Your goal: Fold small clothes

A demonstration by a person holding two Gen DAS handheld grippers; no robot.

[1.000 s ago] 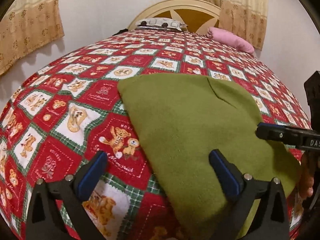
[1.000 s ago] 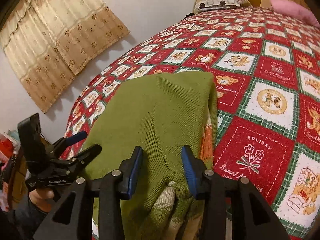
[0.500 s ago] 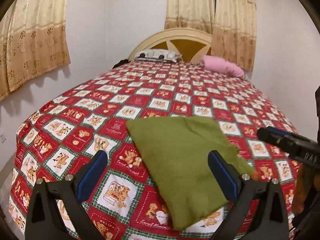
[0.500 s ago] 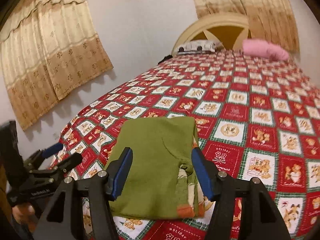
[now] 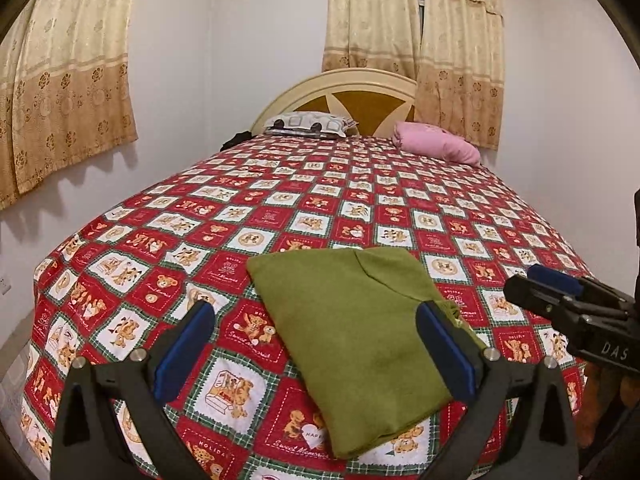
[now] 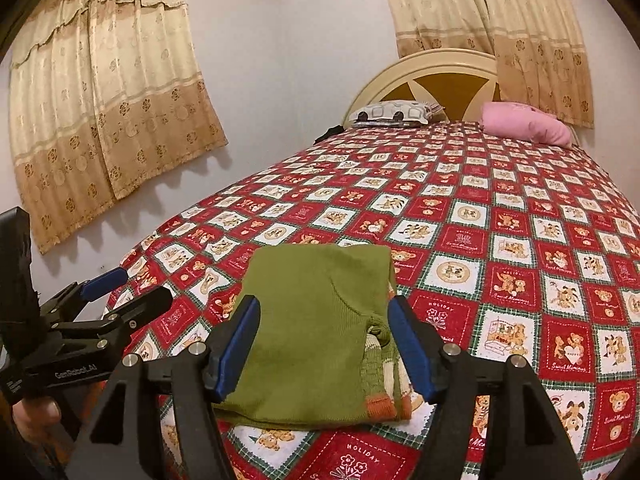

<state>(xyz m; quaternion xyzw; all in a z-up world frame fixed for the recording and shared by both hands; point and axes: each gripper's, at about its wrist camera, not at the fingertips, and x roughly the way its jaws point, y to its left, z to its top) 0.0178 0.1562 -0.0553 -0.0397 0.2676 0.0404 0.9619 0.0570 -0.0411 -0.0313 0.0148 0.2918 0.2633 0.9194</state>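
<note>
On my far left a cream and tan flowered curtain [image 6: 108,120] hung against the white wall [image 6: 288,80], its hem casting a scalloped shadow. Below it, in the right wrist view, my left gripper [image 6: 132,292] stood over the bed's near left corner with its blue-padded jaws spread wide and nothing between them, a bit of my hand [image 6: 36,416] showing under its handle. The bed [image 5: 360,200] filled the middle of the room under a red, white and green patchwork spread printed with teddy bears and holiday words. The folded green sweater [image 5: 352,320] lay flat on the spread near the foot edge, a strip of orange and cream trim showing at its near right corner in the right wrist view. My right gripper [image 6: 324,344] hung above the sweater's near end, its jaws opening, the pads apart on either side of the cloth and not pressing on it. At the far end stood a rounded cream headboard [image 5: 360,92] with a brown star panel. A grey patterned pillow [image 5: 308,123] lay before it, and a pink pillow [image 5: 436,142] lay to its right. Behind those hung a second pair of flowered curtains [image 5: 416,28], and further right the wall was plain white.
</note>
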